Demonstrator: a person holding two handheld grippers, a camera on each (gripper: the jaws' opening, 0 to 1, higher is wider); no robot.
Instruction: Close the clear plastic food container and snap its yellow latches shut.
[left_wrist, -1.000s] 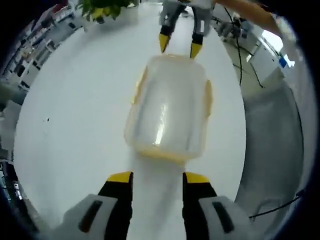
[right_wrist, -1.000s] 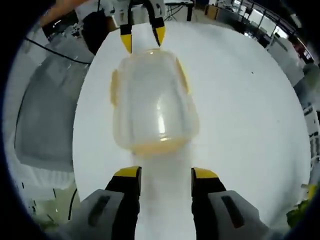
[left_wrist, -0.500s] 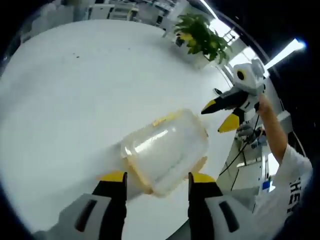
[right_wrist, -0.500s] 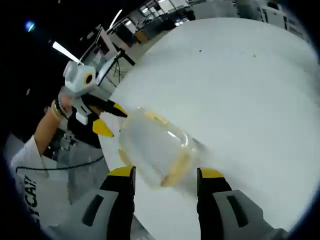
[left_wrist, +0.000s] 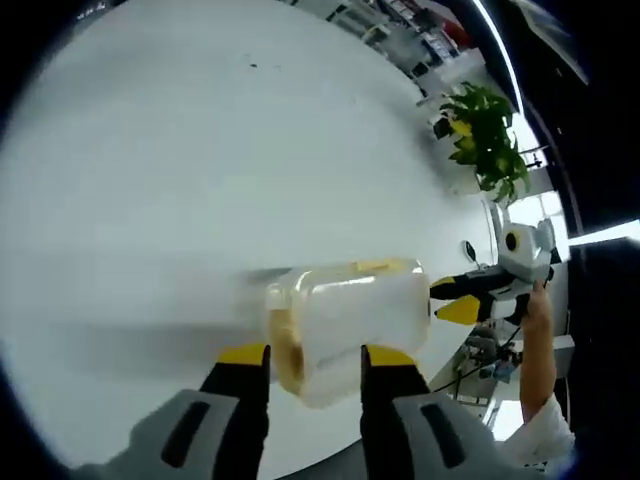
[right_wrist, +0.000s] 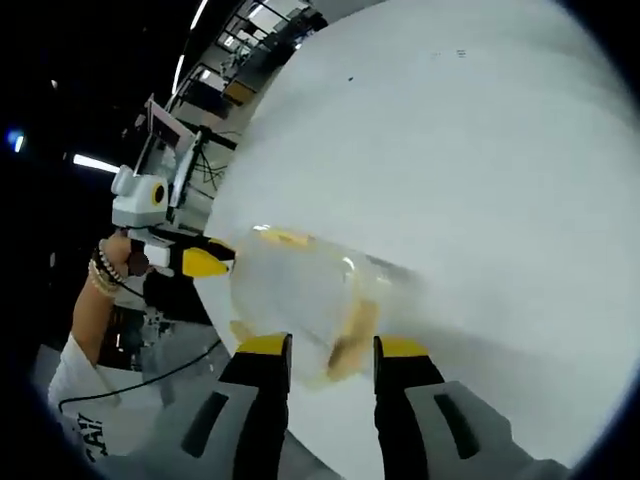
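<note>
Both cameras have swung further round since half a second ago, and each hand-held gripper has closed in on an end of the container, which earlier lay well ahead of the jaws.

In the left gripper view the container (left_wrist: 345, 325) lies near the counter's (left_wrist: 200, 170) edge, clear-walled with a yellow latch (left_wrist: 372, 266) along its upper side and a yellow end between the jaws. The left hand-held gripper (left_wrist: 305, 354) has its yellow-tipped jaws spread on either side of that end; whether they touch it I cannot tell. At the far end the right hand-held gripper (left_wrist: 452, 300) comes in with its jaws apart, held by a hand (left_wrist: 536, 308).

In the right gripper view the container (right_wrist: 300, 300) sits between the spread jaws of the right hand-held gripper (right_wrist: 330, 346), and the left hand-held gripper (right_wrist: 205, 258) meets the far end.

A plant (left_wrist: 484, 140) stands by the counter's far edge.
</note>
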